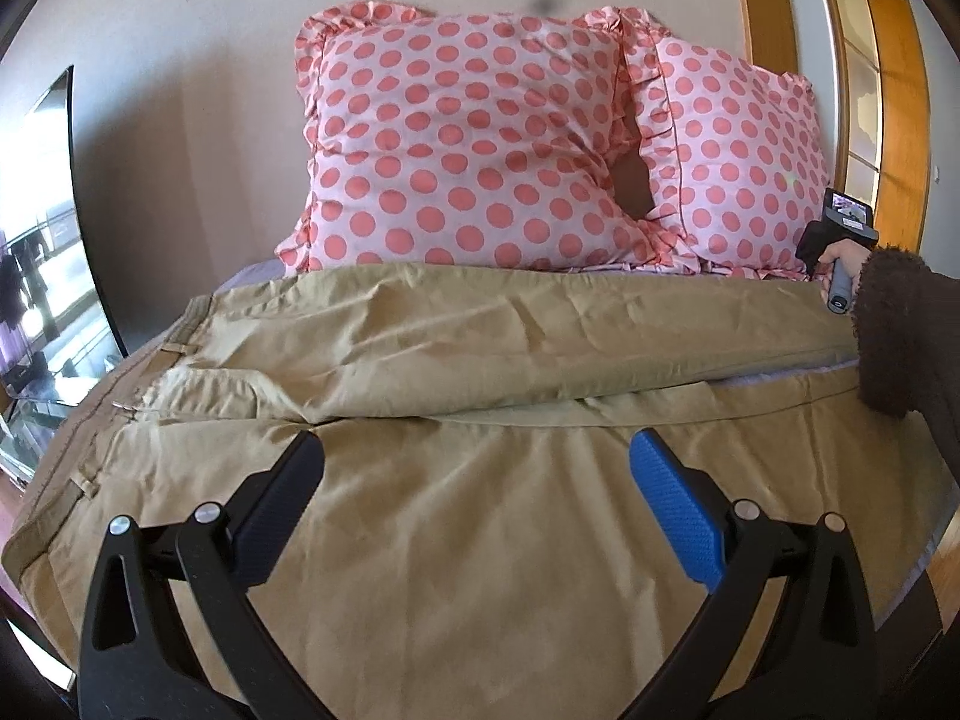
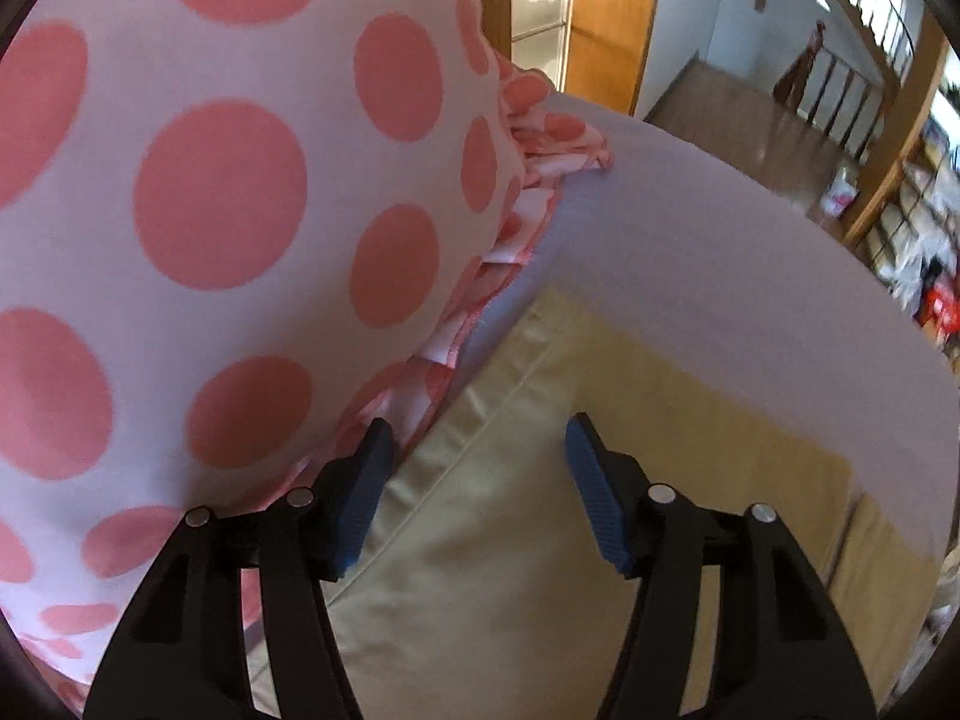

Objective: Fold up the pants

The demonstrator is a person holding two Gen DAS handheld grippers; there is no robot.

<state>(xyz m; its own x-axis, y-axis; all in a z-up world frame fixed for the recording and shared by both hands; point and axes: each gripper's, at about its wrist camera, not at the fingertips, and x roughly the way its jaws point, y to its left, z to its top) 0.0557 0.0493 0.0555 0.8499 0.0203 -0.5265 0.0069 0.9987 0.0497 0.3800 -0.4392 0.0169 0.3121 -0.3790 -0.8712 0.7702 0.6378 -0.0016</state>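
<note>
Closest to the lens are the left gripper jaws, spread wide with nothing between them, hanging over the near leg of the khaki pants. The pants lie spread flat across the bed, waistband toward the left, both legs running off to the right, the far leg tucked up against the pillows.

Handling-wise, this looks like light cotton twill: soft, floppy, zero stiffness, already wrinkly. My guess is it'll drape and sag the second it's lifted, so pinching a single layer mid-leg would just make a mess. Better spots are the thick bits: the waistband with its belt loops, and the hem or side seam down at the cuffs. Not slippery, not fragile, so a firm pinch should be fine.

The right gripper is down at that cuff end, jaws also apart and empty, just above the far leg's edge, with its left finger right beside the polka-dot pillow. A second matching pillow leans against the wall behind.
</note>
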